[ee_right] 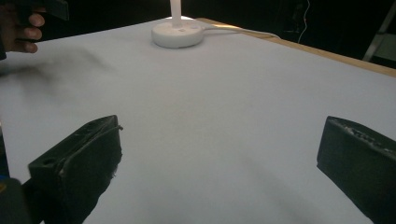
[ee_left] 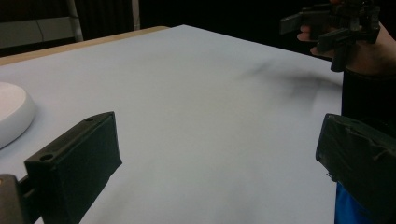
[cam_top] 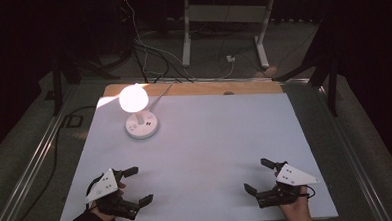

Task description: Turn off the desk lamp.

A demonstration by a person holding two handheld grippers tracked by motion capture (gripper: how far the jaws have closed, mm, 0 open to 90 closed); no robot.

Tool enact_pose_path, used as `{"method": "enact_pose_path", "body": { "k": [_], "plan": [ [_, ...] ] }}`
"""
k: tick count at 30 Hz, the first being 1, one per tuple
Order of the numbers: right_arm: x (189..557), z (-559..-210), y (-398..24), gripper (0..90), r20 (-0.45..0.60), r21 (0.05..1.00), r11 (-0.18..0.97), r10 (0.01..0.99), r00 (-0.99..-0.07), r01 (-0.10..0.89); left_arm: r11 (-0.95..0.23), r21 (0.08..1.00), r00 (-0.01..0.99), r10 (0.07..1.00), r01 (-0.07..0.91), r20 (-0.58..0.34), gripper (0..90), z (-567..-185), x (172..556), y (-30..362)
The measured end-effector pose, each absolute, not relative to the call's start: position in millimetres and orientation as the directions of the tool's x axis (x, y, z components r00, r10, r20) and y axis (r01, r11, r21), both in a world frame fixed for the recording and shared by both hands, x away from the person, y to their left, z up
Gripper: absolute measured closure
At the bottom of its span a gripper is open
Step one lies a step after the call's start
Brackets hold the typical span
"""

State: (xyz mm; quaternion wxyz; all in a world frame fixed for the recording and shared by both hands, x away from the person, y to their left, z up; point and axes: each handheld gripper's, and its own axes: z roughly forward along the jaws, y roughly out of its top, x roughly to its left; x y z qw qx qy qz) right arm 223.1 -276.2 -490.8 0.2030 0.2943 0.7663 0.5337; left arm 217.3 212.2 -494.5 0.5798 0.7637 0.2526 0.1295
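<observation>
While both jaws gape wide on the left gripper [cam_top: 137, 184] and right gripper [cam_top: 255, 175], each held low over the white table [cam_top: 210, 140], the lit lamp [cam_top: 140, 113] stands well ahead of the left one.

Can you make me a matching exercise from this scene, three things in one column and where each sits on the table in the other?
Things:
1. Glowing white round-shaded table lamp
2. Left black hand-held gripper
3. Right black hand-held gripper

Places:
A. Near right corner of the table
B. Far left part of the table
C. Near left corner of the table

Pairs: 1-B, 2-C, 3-A
</observation>
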Motion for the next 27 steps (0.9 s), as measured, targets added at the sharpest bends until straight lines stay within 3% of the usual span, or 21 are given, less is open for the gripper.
{"method": "enact_pose_path", "body": {
  "k": [17,27],
  "plan": [
    [221.5,-489.4,-277.9,0.0,0.008,0.942,0.241,0.677,-0.736,0.233,-0.252,0.936,0.855,0.511,0.246,-0.087,0.4,-492.6,213.5,204.6],
    [220.6,-489.2,-276.9,0.0,0.010,0.943,0.237,0.681,-0.732,0.234,-0.253,0.926,0.861,0.493,0.281,-0.127,0.4,-479.7,217.5,198.0]
  ]
}}
